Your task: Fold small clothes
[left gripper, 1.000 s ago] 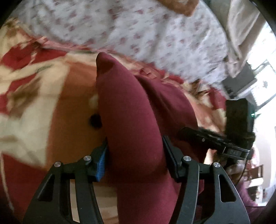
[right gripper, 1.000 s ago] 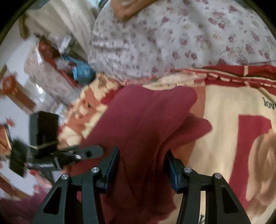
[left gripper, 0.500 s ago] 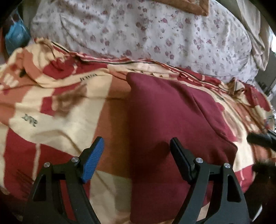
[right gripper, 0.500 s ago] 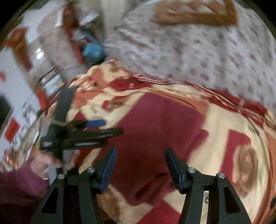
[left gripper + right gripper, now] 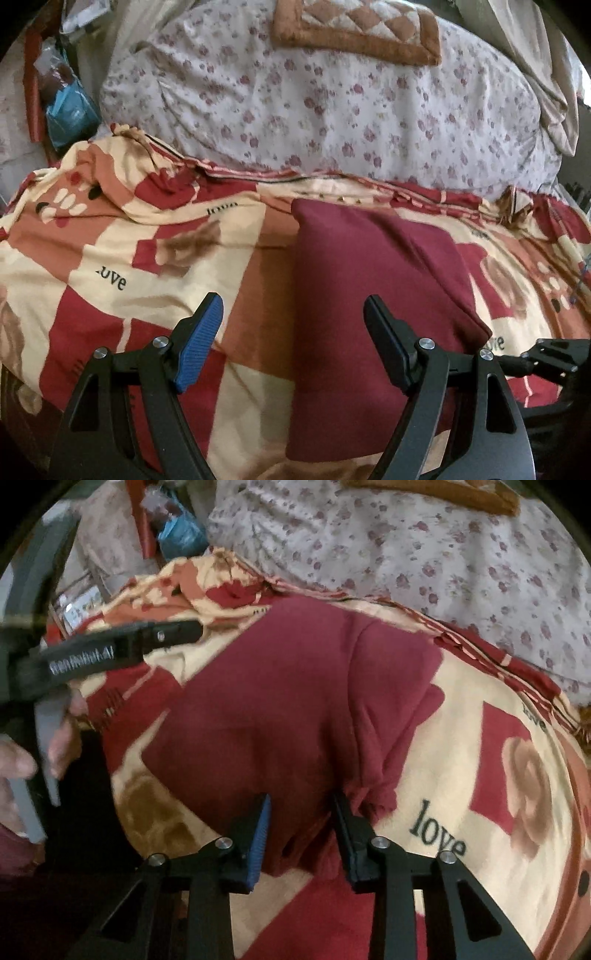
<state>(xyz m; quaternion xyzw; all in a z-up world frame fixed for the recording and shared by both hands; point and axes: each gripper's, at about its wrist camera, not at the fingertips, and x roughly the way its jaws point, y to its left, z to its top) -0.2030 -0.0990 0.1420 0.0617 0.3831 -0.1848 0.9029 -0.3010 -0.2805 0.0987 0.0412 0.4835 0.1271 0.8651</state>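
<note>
A maroon garment (image 5: 365, 295) lies folded flat on the patterned red-and-cream blanket (image 5: 122, 273). My left gripper (image 5: 293, 321) is open and empty, held above the garment's left edge. In the right wrist view the garment (image 5: 280, 709) spreads across the blanket, with a bunched fold at its near edge. My right gripper (image 5: 301, 823) has its jaws narrowed around that bunched near edge. The left gripper (image 5: 122, 646) shows at the left of that view, held in a hand.
A white floral duvet (image 5: 332, 103) lies behind the blanket with a brown quilted cushion (image 5: 354, 29) on top. A blue bag (image 5: 70, 110) and clutter sit at the far left, off the bed. The blanket's "love" print (image 5: 439, 834) lies right of my right gripper.
Both grippers let go of the garment and it dropped flat on the blanket. The left gripper drew back open. The right gripper came down and closed on the near edge.
</note>
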